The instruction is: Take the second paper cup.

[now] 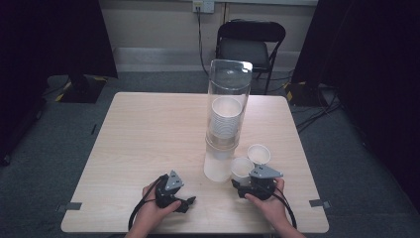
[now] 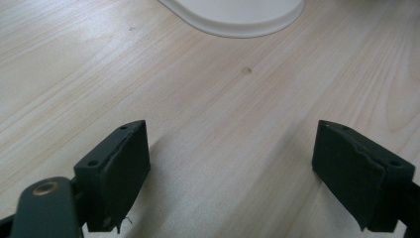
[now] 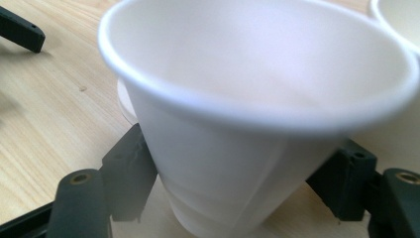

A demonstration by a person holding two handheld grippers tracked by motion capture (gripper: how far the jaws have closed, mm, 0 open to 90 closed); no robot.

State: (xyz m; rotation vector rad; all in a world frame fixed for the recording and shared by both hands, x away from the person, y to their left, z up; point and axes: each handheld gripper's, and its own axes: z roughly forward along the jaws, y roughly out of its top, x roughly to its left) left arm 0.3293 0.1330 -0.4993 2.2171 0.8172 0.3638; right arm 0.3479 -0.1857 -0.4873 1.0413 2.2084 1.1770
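Right gripper view, white paper cup point(image 3: 247, 124), wide rolled rim, tapering smooth wall

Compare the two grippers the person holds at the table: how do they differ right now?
The right gripper has a white paper cup between its jaws; the left gripper has only bare table between its jaws. The right sits by the cup dispenser and a second cup; the left lies apart. Both are black and hand-held.

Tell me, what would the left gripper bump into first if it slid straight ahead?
Probably the dispenser's white base. The left gripper has open jaws with bare table between it and that base, though depth is hard to judge.
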